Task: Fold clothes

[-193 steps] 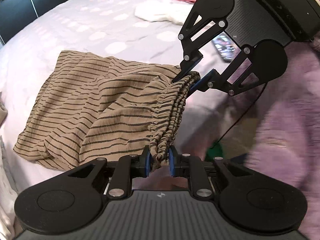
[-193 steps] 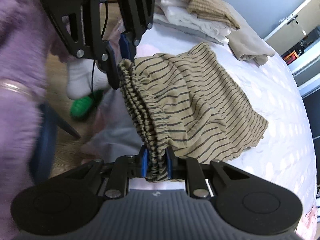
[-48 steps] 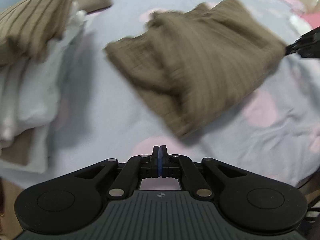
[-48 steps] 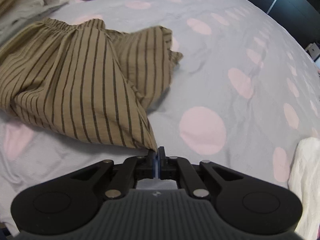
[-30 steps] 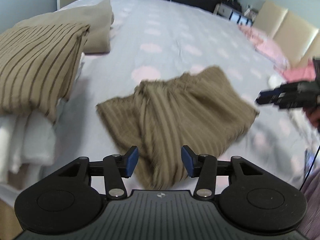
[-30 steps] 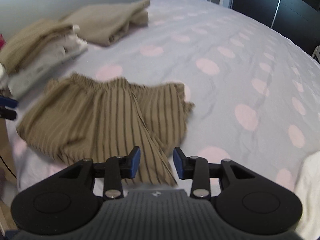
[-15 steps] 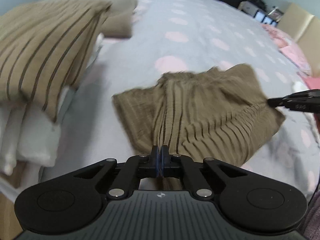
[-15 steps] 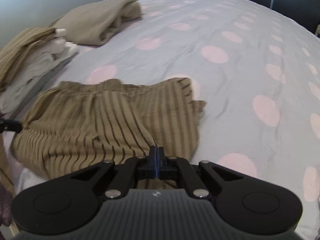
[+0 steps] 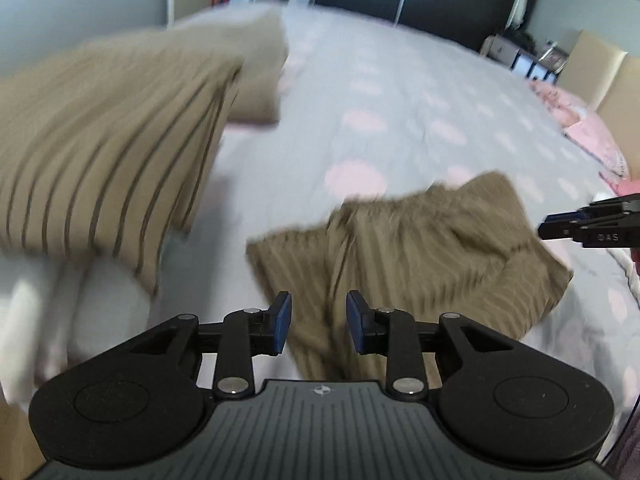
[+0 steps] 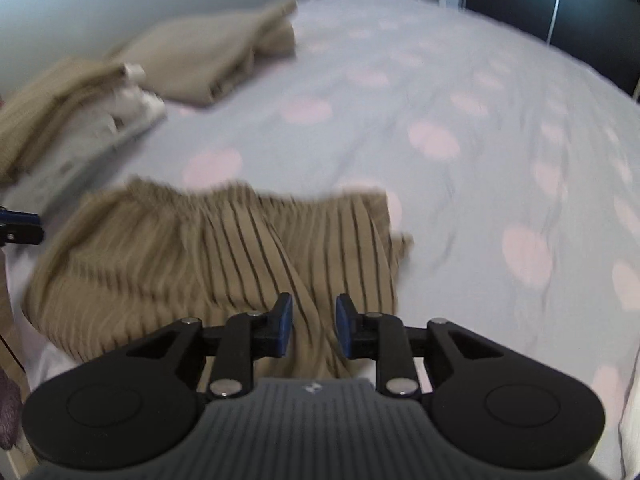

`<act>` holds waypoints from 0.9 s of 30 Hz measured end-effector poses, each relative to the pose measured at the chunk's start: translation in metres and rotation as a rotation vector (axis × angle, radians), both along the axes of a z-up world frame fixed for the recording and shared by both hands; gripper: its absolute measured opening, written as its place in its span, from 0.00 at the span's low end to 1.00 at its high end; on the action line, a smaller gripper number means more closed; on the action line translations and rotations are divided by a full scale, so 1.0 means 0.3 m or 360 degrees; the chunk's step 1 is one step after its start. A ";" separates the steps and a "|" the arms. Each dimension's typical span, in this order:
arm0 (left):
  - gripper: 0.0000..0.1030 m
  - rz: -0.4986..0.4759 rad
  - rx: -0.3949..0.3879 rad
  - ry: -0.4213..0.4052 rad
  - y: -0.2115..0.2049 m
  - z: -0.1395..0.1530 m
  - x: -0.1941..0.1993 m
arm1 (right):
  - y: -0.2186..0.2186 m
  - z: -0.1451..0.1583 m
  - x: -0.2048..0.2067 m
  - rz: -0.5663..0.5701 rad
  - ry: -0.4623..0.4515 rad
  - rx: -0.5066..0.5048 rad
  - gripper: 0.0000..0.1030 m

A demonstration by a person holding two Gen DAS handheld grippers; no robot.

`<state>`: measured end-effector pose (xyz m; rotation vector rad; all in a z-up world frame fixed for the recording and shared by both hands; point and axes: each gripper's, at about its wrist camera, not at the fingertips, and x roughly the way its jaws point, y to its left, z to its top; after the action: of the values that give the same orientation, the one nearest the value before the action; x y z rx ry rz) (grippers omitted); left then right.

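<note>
The tan striped garment (image 9: 420, 248) lies folded and rumpled on the grey bedspread; it also shows in the right wrist view (image 10: 208, 252). My left gripper (image 9: 318, 322) is open and empty, raised over the garment's near edge. My right gripper (image 10: 313, 326) is open and empty over the opposite edge. The right gripper's tip shows in the left wrist view (image 9: 588, 226), at the garment's right side. The left gripper's tip shows at the left edge of the right wrist view (image 10: 18, 226).
A stack of folded clothes (image 9: 100, 152) with a striped piece on top sits left of the garment. A folded beige piece (image 10: 216, 56) lies behind it. The bedspread (image 10: 460, 168) has pink dots. Pink bedding (image 9: 592, 136) and dark wardrobes are at the far side.
Both grippers, shut half a second ago, have opened and lifted back from the garment. The garment stays on the bed.
</note>
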<state>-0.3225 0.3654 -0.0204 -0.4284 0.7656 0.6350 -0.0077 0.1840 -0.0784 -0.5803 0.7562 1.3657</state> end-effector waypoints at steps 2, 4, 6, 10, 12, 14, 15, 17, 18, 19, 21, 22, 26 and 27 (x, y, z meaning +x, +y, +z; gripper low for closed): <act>0.24 -0.0104 0.0052 -0.0040 -0.022 0.018 0.034 | 0.015 0.008 -0.030 0.0075 0.0015 0.0064 0.25; 0.20 -0.0205 0.0066 -0.0067 -0.046 0.023 0.067 | 0.035 0.006 -0.065 0.0164 0.0055 0.0104 0.21; 0.19 -0.0263 0.0091 -0.0023 -0.065 0.005 0.109 | 0.059 -0.019 -0.095 0.0222 0.0046 0.0076 0.21; 0.19 -0.0264 0.0058 0.0059 -0.052 -0.052 0.177 | 0.106 -0.079 -0.155 0.0328 0.0012 -0.0003 0.20; 0.19 -0.0244 0.0043 0.0095 -0.035 -0.081 0.198 | 0.129 -0.109 -0.171 0.0351 -0.0004 -0.0031 0.20; 0.19 -0.0207 0.0026 0.0125 -0.017 -0.109 0.207 | 0.155 -0.133 -0.147 0.0297 0.0009 -0.0022 0.19; 0.19 -0.0181 0.0018 0.0140 -0.006 -0.122 0.209 | 0.169 -0.141 -0.133 0.0269 0.0022 -0.0013 0.18; 0.19 -0.0137 -0.0005 0.0178 0.018 -0.149 0.208 | 0.190 -0.154 -0.111 0.0231 0.0052 -0.0001 0.18; 0.19 -0.0116 -0.0014 0.0201 0.029 -0.162 0.210 | 0.201 -0.161 -0.103 0.0221 0.0062 -0.0004 0.18; 0.19 -0.0098 -0.0020 0.0221 0.039 -0.175 0.212 | 0.211 -0.171 -0.099 0.0217 0.0065 -0.0010 0.18; 0.24 -0.0042 -0.0040 0.0252 0.057 -0.196 0.215 | 0.228 -0.193 -0.093 0.0216 0.0071 -0.0025 0.18; 0.27 -0.0010 -0.0046 0.0264 0.062 -0.199 0.214 | 0.232 -0.201 -0.093 0.0215 0.0076 -0.0032 0.18; 0.40 0.0054 -0.0048 0.0270 0.061 -0.183 0.200 | 0.236 -0.188 -0.092 0.0230 0.0101 -0.0041 0.26; 0.44 0.0066 -0.0048 0.0264 0.058 -0.175 0.195 | 0.234 -0.177 -0.089 0.0233 0.0119 -0.0034 0.34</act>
<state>-0.2641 0.3827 -0.0728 -0.4237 0.9270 0.7044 -0.0344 0.2541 -0.1315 -0.6140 0.8018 1.5227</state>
